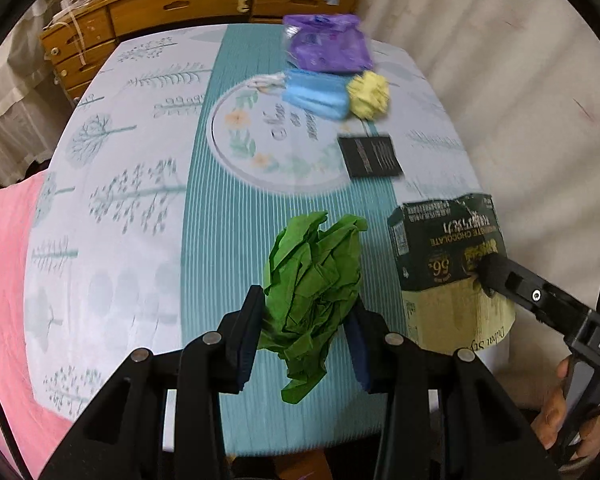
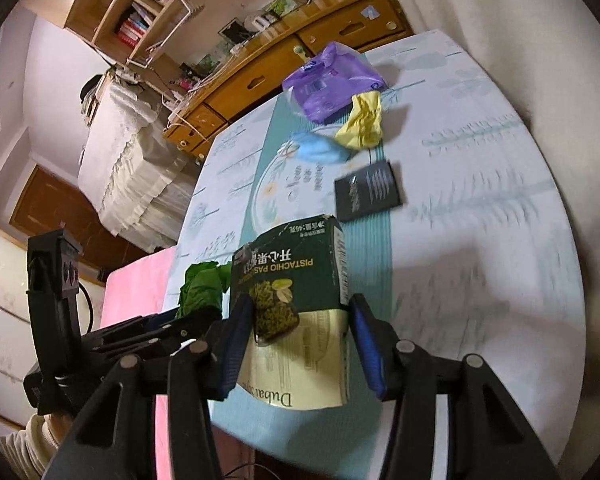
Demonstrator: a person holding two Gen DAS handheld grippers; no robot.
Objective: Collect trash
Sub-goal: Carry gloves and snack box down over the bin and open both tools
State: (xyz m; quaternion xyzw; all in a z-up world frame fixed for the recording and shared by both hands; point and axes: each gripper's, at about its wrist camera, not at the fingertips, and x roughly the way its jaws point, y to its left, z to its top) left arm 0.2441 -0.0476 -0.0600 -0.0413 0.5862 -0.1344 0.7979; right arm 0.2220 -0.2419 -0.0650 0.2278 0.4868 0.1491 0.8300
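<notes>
My left gripper is shut on a crumpled green paper ball, lifted above the table. My right gripper is shut on a dark green and cream chocolate box, also off the table; the same chocolate box shows at the right of the left wrist view with a right finger on it. The green paper peeks out left of the box. Further back on the tablecloth lie a black packet, a yellow paper ball, a blue mask and a purple packet.
A wooden drawer cabinet stands behind the table. A pink cloth lies at the table's left. A white curtain or wall runs along the right side. A person's hand grips the right tool's handle.
</notes>
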